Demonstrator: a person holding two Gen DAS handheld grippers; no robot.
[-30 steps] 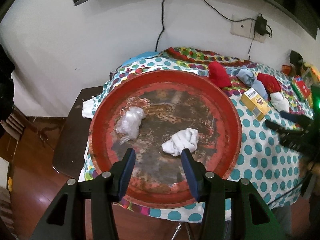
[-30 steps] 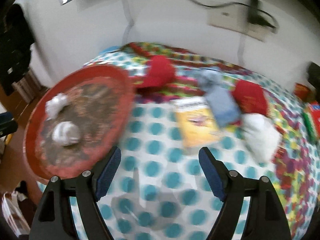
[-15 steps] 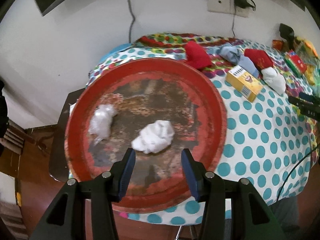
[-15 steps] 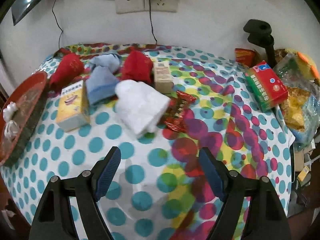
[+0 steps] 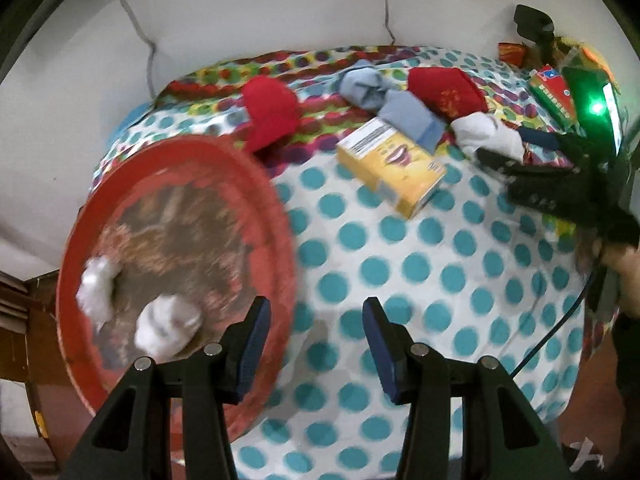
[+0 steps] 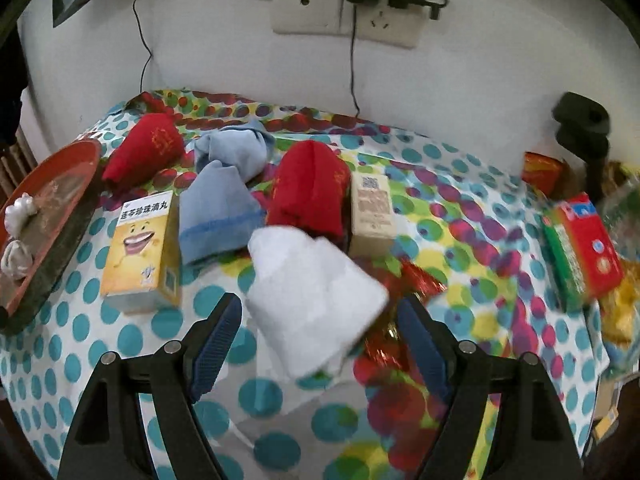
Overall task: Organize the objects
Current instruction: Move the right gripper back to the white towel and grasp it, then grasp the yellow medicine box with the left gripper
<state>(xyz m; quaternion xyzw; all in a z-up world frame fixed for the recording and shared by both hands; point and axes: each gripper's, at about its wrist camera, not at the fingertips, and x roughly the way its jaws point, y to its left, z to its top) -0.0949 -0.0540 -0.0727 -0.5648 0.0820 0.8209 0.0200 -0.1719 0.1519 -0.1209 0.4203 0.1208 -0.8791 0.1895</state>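
A folded white sock (image 6: 316, 300) lies on the dotted tablecloth, and my right gripper (image 6: 320, 340) is open around its near end. Behind it lie a red sock (image 6: 310, 188), a light-blue sock (image 6: 216, 208) and a second red sock (image 6: 148, 152). A yellow box (image 6: 140, 252) stands to the left. My left gripper (image 5: 316, 348) is open and empty above the cloth, beside a red tray (image 5: 176, 264) that holds two white wads (image 5: 168, 328). The right gripper also shows in the left wrist view (image 5: 516, 148), at the white sock (image 5: 488, 136).
A beige box (image 6: 372, 212) lies behind the white sock, with a red foil wrapper (image 6: 420, 280) beside it. A red-and-green box (image 6: 580, 248) and snack bags sit at the right edge. A wall socket (image 6: 348, 12) with cables is above the table.
My left gripper has swung right, off the tray and over the dotted cloth. My right gripper has moved forward until the white sock lies between its fingers.
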